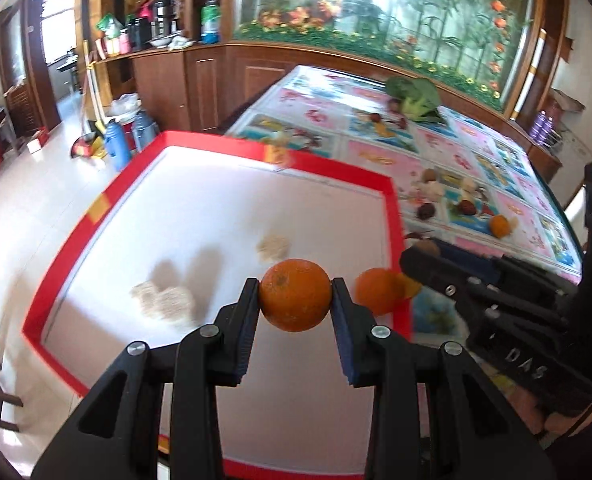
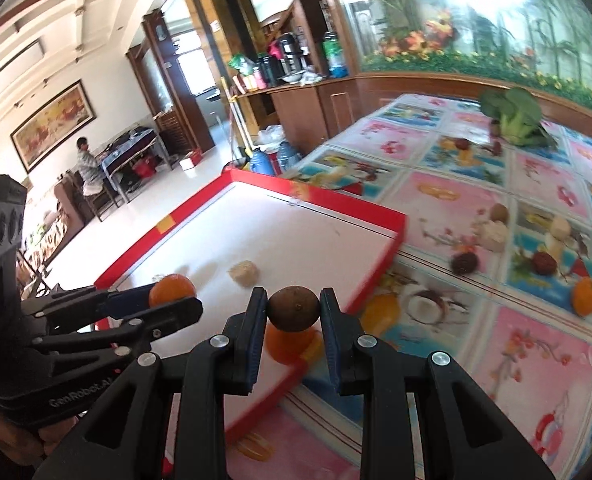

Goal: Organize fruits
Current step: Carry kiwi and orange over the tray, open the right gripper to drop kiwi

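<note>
My left gripper (image 1: 296, 294) is shut on an orange (image 1: 296, 295) and holds it above the white inside of the red-rimmed tray (image 1: 231, 146). It also shows in the right wrist view (image 2: 175, 298). My right gripper (image 2: 293, 310) is shut on a small brown round fruit (image 2: 293, 309) over the tray's near right corner. A second orange (image 1: 378, 291) lies in the tray at its right rim, also under the brown fruit in the right wrist view (image 2: 287, 346). Several pale lumpy pieces (image 1: 163, 302) lie in the tray.
The tray sits on a table with a colourful patterned cloth (image 2: 536, 360). On the cloth lie a loose orange (image 2: 586, 296), dark red fruits (image 2: 544, 262), pale pieces (image 2: 494, 234) and a broccoli head (image 2: 516, 116). Wooden cabinets (image 1: 199, 80) and thermos flasks (image 1: 117, 144) stand beyond.
</note>
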